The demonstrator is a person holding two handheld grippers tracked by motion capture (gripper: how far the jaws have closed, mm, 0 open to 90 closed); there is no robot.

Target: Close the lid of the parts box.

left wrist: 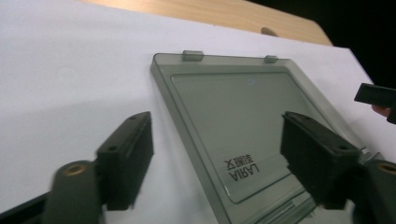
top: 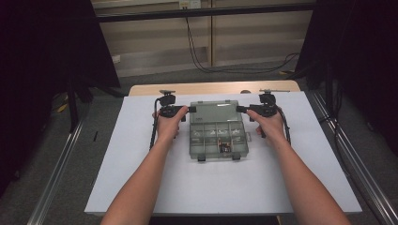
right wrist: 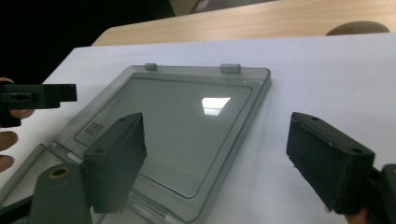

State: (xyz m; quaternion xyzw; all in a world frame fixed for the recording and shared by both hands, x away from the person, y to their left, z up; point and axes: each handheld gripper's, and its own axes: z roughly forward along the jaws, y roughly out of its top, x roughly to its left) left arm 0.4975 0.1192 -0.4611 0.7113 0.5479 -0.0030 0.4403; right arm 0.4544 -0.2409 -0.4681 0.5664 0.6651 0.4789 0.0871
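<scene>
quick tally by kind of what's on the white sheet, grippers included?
Handheld grippers: 2, left and right, both open
Compartment organiser box with its lid flipped open flat: 1
Total: 3

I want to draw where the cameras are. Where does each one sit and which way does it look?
High view: above the person's side, looking forward and down at the compartment box; forearms, hands, left gripper and right gripper show.
Left gripper view: rides the left gripper, looking across the open lid.
Right gripper view: rides the right gripper, facing the lid.
Both gripper views share the lid.
</scene>
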